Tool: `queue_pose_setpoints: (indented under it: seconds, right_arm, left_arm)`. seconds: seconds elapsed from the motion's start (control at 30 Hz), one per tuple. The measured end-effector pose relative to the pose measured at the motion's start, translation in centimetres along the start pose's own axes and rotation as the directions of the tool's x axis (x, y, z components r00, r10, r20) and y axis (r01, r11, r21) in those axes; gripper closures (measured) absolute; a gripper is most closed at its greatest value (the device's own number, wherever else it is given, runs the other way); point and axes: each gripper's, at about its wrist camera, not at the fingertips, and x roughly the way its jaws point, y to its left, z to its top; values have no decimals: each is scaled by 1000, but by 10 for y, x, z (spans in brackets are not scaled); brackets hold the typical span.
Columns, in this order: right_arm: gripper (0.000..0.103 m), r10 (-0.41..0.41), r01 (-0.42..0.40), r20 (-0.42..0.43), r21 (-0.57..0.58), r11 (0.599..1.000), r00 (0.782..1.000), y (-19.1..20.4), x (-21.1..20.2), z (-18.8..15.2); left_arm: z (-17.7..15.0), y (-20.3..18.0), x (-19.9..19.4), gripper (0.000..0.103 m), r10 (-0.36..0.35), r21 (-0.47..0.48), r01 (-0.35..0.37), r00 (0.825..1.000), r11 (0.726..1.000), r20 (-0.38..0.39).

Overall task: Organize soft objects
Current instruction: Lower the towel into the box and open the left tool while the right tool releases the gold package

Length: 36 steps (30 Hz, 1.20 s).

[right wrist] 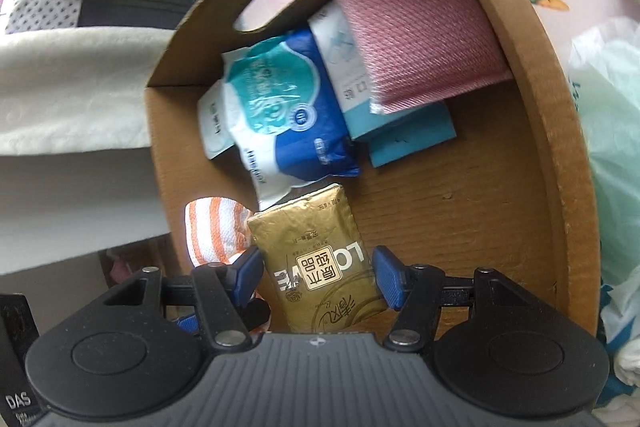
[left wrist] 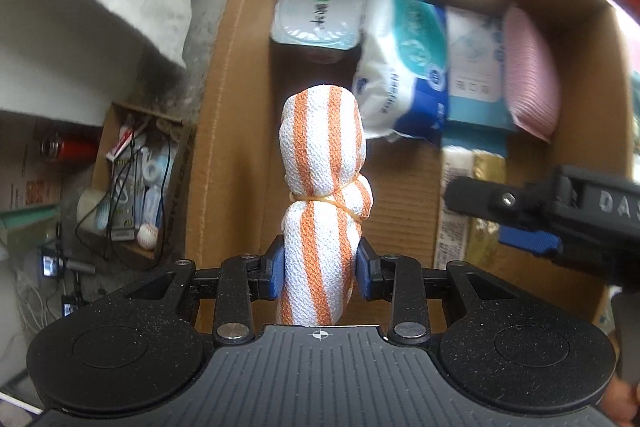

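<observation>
Both tools hang over the open cardboard box (left wrist: 240, 75) in the placing step: the left tool (left wrist: 319, 271) is clamped on an orange-and-white striped cloth roll (left wrist: 322, 163) bound with a rubber band, the right tool (right wrist: 316, 273) grips a gold tissue pack (right wrist: 316, 255). At the far end of the box, a white tub (left wrist: 316, 13), a blue-and-teal tissue pack (left wrist: 404, 55), a wipes pack (left wrist: 474, 67) and a pink pad (left wrist: 530, 75) already stand in a row. Next, I judge, each item must be lowered onto the bare near floor of the box before the jaws let go.
</observation>
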Motion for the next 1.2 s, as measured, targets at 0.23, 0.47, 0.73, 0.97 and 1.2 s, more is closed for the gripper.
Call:
queue_pose_setpoints:
  seconds: [0.23, 0.47, 0.73, 0.97, 1.2]
  right_arm:
    - [65, -2, 1, 7, 42, 999, 1000, -7, 10, 4]
    - [64, 2, -2, 3, 75, 997, 1000, -11, 18, 3]
    - [64, -19, 19, 4, 97, 995, 1000, -14, 28, 5]
    - [64, -68, 68, 2, 99, 993, 998, -12, 38, 8]
    - [59, -60, 61, -15, 63, 996, 998, -1, 51, 8]
  left_arm:
    - [19, 0, 14, 70, 17, 21, -17, 1000, 1000, -7]
    - [29, -3, 22, 65, 30, 44, -31, 999, 999, 17]
    - [32, -2, 24, 62, 28, 49, -29, 1000, 998, 14]
    - [25, 2, 18, 62, 20, 44, -20, 1000, 999, -3]
    - [16, 2, 11, 62, 17, 40, -17, 1000, 999, -4]
